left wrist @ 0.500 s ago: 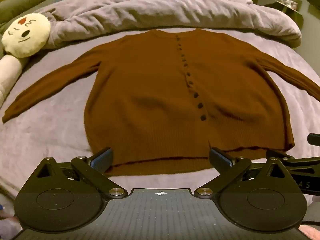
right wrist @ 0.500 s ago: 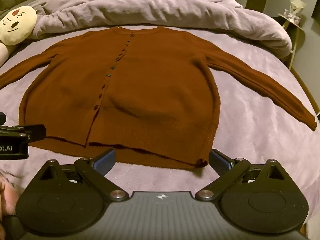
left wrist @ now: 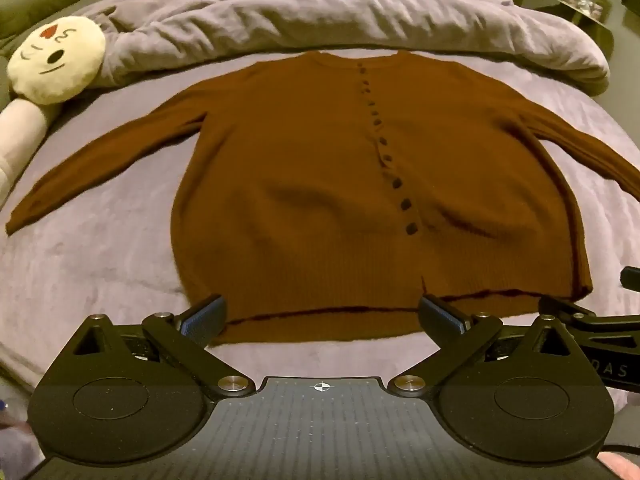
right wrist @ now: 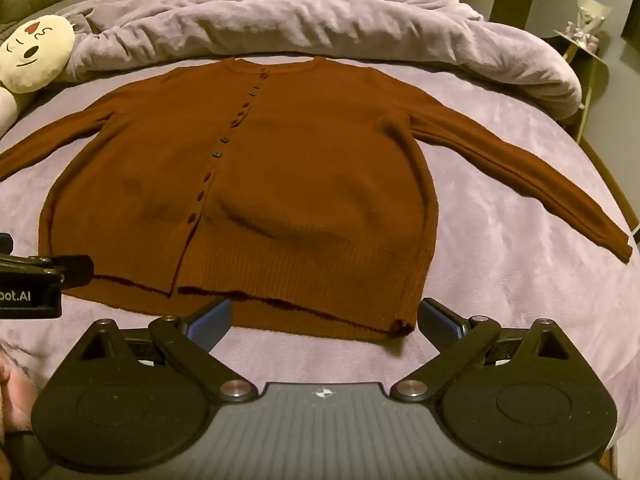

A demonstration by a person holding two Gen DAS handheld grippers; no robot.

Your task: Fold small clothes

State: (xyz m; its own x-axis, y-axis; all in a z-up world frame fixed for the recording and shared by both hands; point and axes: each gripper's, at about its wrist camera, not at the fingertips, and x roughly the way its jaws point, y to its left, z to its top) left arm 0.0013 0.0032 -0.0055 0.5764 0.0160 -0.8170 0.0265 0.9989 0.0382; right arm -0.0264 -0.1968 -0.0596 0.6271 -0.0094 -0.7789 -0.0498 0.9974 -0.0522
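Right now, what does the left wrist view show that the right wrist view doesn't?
Only the left wrist view shows the end of the cardigan's left sleeve and the plush's pale body. Only the right wrist view shows the right sleeve's cuff and the side table's legs. Both share the brown cardigan spread flat, the bunched duvet, the plush's face, and open fingers at the hem.

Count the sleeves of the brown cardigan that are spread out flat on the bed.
2. One sleeve stretches out toward the plush toy side of the bed; the other sleeve stretches toward the opposite edge. Neither is folded in, and none seems hidden.
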